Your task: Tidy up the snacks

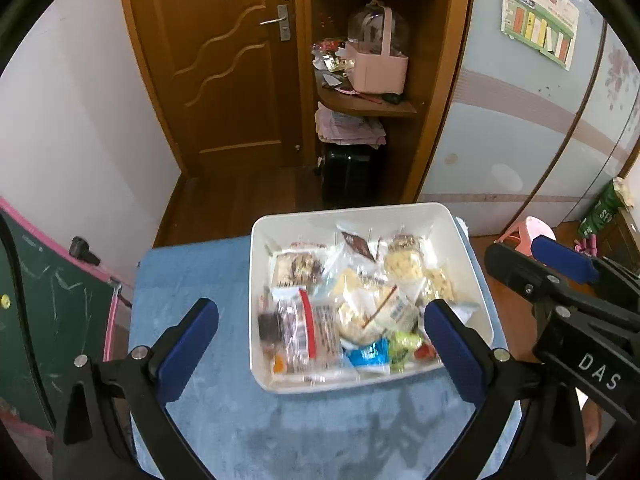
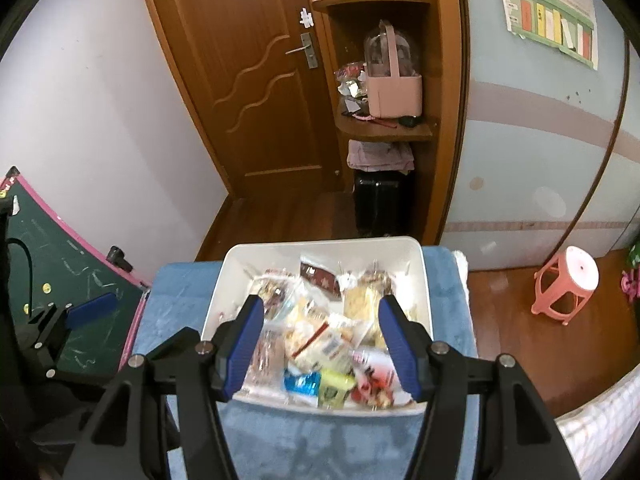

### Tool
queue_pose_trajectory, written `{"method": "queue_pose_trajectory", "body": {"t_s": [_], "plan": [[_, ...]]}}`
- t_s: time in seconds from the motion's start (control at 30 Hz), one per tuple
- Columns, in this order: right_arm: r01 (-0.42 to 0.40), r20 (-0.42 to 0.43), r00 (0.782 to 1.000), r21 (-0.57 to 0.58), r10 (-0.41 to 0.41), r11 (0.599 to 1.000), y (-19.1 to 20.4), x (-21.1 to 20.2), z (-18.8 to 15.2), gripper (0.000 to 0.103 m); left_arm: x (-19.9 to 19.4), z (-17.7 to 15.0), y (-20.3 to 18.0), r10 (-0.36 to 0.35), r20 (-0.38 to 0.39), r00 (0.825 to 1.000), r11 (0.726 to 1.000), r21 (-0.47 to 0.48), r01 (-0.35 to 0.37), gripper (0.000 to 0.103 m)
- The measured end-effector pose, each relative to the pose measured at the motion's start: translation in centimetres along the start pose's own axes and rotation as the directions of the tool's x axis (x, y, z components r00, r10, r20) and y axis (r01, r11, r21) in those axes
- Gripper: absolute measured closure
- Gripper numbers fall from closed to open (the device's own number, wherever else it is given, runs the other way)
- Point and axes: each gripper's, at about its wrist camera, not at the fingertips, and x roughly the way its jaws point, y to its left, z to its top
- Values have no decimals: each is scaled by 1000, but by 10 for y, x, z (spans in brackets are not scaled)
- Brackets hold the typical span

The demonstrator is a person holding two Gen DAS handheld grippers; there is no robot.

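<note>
White bin standing on a tabletop covered with a blue cloth, filled with a loose heap of wrapped snacks: clear packets of pale biscuits, a dark brown sachet toward the far wall of the bin, and a blue packet beside a green packet against the near wall. Left tool hangs above the near left part of the bin, released, its 2 blue-padded fingers spread wide; 1 finger lies over the bare cloth left of the bin and the other over the bin's near right corner, with nothing gripped between them. Right tool hangs above the near half of the bin, its fingers partly apart and framing the heap; whether the pads touch any packet cannot be told, and no packet is seen lifted. In the left wrist view the right tool's black body appears at the right edge; in the right wrist view the left tool's finger appears at the left edge, in front of a green chalkboard. Background: wooden door, corner shelf carrying a pink basket, black suitcase on the floor, pink stool, wall poster.
</note>
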Motion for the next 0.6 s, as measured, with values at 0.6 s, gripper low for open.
{"method": "queue_pose_trajectory", "body": {"t_s": [0.6], "plan": [[-105, -52, 993, -11, 104, 994, 34, -92, -107, 43, -123, -133, 35, 56, 18, 998, 991, -127, -53, 1]]}}
